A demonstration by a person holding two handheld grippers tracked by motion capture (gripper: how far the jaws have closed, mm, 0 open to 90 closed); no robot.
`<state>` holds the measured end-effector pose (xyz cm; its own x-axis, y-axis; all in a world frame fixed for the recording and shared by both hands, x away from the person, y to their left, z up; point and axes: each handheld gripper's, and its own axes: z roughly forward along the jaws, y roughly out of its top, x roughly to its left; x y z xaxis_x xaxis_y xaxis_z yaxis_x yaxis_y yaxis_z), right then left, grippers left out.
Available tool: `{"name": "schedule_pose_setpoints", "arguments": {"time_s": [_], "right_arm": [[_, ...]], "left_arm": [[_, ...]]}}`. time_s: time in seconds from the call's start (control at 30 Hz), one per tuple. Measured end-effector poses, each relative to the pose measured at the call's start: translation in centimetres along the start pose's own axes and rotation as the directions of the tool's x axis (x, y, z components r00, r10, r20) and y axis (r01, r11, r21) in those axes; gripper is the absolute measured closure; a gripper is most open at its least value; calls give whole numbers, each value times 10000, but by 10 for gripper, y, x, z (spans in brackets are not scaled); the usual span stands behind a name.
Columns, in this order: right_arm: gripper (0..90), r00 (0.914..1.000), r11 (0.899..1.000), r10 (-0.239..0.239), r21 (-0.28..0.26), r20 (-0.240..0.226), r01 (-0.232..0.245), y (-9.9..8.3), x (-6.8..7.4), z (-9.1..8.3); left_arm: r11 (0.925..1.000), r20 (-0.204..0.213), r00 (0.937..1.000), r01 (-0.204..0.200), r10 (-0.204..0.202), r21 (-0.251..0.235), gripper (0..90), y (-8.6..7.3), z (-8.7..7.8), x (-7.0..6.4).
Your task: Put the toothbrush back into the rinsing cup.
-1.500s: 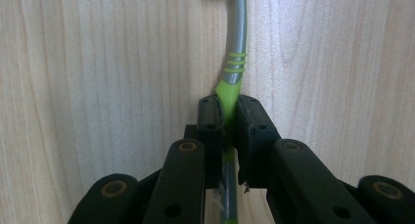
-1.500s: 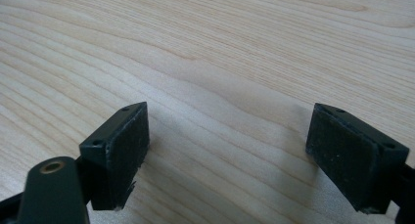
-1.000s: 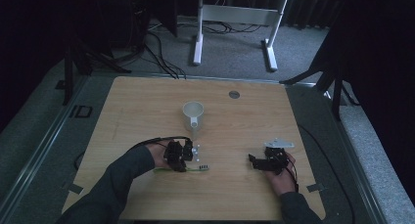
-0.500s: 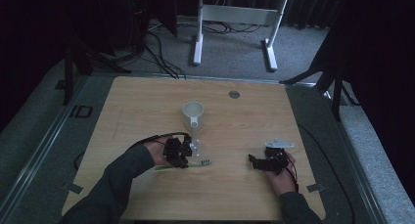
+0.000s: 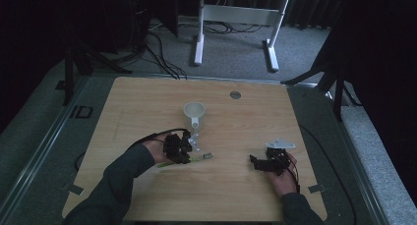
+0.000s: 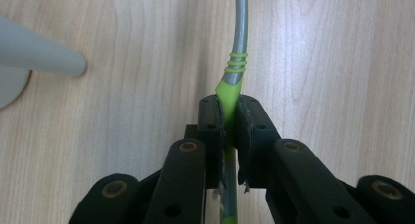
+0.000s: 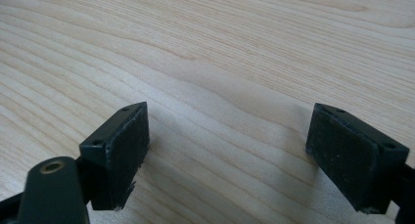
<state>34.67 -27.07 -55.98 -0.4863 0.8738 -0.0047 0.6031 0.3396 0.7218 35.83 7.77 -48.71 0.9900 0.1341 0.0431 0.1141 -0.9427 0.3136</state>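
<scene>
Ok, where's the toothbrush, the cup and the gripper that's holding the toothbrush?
toothbrush (image 6: 230,89), left gripper view, on its green handle just above the jaws.
cup (image 5: 193,110), high view, on its rim.
left gripper (image 6: 230,117), left gripper view, between its fingertips, shut on the handle.

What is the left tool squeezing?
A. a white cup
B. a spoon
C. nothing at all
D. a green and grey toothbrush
D. In the left gripper view, the left tool has its jaws closed on the green handle of the toothbrush, whose grey neck sticks out ahead over the wooden table.
</scene>
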Motion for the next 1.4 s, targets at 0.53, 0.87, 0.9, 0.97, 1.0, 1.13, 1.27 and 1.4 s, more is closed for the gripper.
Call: {"name": "schedule_pose_setpoints", "arguments": {"time_s": [0.53, 0.87, 0.9, 0.97, 1.0, 1.13, 1.27, 1.4], "right_arm": [[159, 10000, 10000, -3, 0, 0, 3, 0, 0, 0], [159, 10000, 10000, -1, 0, 1, 1, 0, 0, 0], [159, 10000, 10000, 1, -2, -1, -1, 0, 0, 0], [159, 10000, 10000, 0, 0, 0, 0, 0, 0, 0], [159, 10000, 10000, 1, 0, 0, -1, 0, 0, 0], [159, 10000, 10000, 9, -4, 0, -9, 0, 0, 0], [159, 10000, 10000, 13, -5, 0, -13, 0, 0, 0], [159, 10000, 10000, 12, -4, 1, -12, 0, 0, 0]], "left_arm": [[9964, -400, 9973, 593, -618, -600, 818, 2, -7, 5], [9936, -609, 9953, 704, -759, -883, 818, 5, -9, 4], [9935, -652, 9950, 693, -754, -901, 818, 6, -10, 4], [9925, -656, 9950, 689, -758, -1010, 818, 7, -12, 3], [9925, -690, 9949, 661, -734, -1028, 818, 7, -12, 2], [9912, -726, 9941, 727, -810, -1103, 818, 8, -14, 2], [9904, -809, 9930, 760, -856, -1153, 818, 7, -15, 3], [9869, -824, 9916, 885, -1001, -1346, 818, 7, -18, 4]]}}
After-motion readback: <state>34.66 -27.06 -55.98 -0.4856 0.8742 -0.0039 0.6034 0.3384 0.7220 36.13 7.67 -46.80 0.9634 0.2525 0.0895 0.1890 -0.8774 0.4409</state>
